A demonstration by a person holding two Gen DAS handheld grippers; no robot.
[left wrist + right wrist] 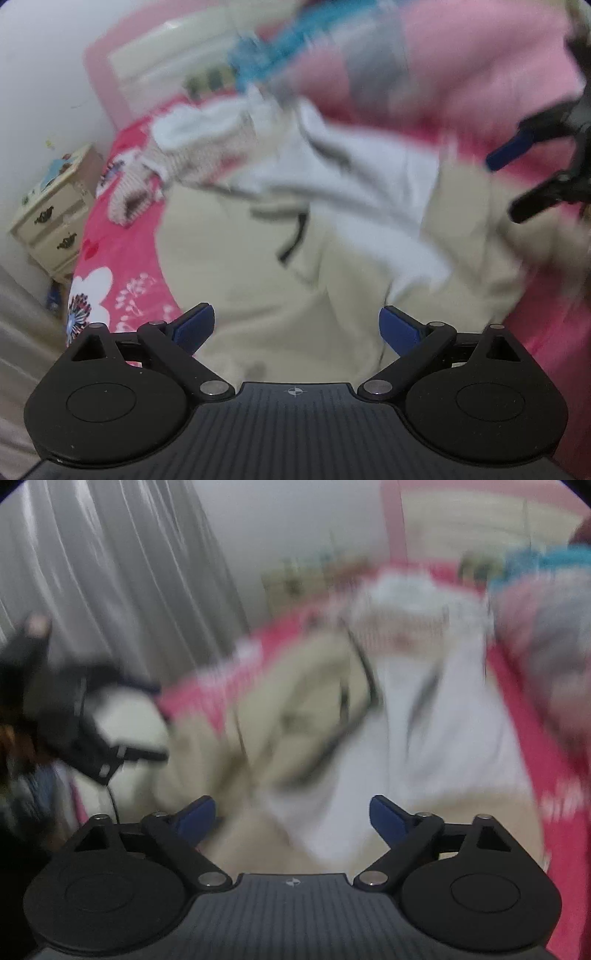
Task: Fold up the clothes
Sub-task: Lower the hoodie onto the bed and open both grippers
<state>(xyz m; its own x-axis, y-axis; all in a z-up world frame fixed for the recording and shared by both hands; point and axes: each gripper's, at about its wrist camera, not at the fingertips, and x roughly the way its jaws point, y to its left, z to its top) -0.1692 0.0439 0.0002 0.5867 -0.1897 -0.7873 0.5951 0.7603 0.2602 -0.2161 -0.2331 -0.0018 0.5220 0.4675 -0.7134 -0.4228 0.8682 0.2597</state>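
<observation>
Both grippers w/ jaws spread wide, nothing between: left gripper [296,325] level, blue pads apart; right gripper [292,814] same, seen at the left view's right edge [517,177], also parted.

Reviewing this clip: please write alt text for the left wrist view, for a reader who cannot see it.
The open left gripper hovers above a beige garment with a white garment lying across it, on a pink floral bedspread. The right gripper, also open, reaches in from the right; the picture is motion-blurred.
</observation>
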